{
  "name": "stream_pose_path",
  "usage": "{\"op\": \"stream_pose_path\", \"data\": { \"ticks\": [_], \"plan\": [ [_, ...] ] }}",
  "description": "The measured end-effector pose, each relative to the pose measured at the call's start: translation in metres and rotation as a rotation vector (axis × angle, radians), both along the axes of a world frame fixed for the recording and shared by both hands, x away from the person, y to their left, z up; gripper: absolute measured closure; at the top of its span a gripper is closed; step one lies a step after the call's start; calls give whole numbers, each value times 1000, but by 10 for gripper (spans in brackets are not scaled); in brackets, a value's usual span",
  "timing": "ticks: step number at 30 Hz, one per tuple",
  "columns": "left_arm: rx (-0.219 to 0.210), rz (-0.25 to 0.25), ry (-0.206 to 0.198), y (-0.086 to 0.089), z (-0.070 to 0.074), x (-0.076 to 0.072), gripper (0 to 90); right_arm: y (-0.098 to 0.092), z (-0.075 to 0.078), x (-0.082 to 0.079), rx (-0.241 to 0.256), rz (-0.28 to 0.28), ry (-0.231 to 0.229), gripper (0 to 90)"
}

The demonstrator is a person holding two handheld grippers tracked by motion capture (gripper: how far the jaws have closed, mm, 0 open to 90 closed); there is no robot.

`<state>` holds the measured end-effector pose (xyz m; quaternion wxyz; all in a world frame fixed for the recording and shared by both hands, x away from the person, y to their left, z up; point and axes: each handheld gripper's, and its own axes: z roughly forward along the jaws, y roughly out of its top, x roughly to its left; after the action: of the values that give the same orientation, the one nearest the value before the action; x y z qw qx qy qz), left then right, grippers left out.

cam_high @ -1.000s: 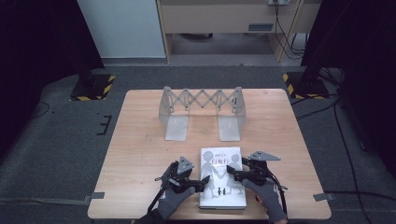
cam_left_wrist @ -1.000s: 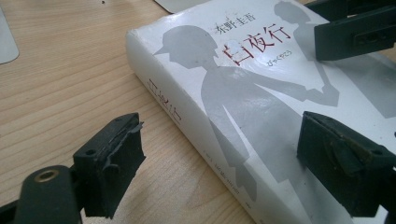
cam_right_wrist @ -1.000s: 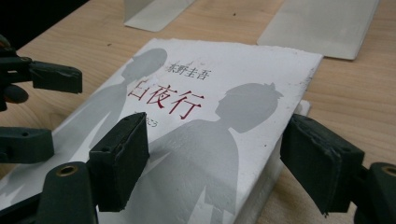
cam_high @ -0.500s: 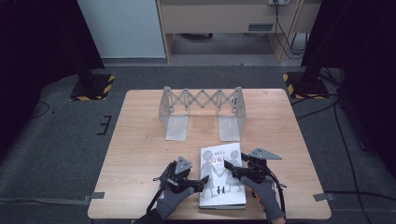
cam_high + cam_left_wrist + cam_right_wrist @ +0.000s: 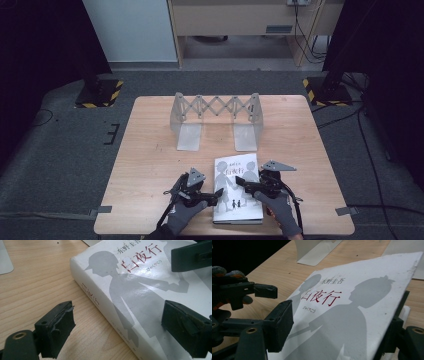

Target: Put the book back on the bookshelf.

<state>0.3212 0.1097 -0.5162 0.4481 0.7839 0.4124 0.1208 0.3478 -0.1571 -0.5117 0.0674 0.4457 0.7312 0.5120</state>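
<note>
My left gripper (image 5: 216,193) has slid further along the book's (image 5: 240,210) spine edge, jaws apart. My right gripper (image 5: 246,185), also open, brackets the cover, now tilted up: I'm opening it.

The right tongs (image 5: 245,182) have lifted the book's (image 5: 237,192) cover; the left tongs (image 5: 216,192) edged toward the spine.

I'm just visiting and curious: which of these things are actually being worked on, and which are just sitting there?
In use:
- white book
- left claw, open astride its spine
- right claw, open at its cover

Just sitting there:
- metal folding bookstand, apart at the table's far side
</note>
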Motion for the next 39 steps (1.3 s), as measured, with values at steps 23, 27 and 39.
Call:
{"op": "stream_pose_path", "data": {
  "ticks": [23, 27, 39],
  "plan": [
    [-59, 12, 51, 3, -2, 10, 109, -4, 4, 9, 120, -27, 114, 617],
    [-73, -4, 56, 4, -2, 12, 90, -4, 8, 8, 144, -27, 107, 660],
    [-182, -88, 74, 3, -2, 10, 0, -5, 24, 1, 246, 55, 28, 760]
  ]
}}
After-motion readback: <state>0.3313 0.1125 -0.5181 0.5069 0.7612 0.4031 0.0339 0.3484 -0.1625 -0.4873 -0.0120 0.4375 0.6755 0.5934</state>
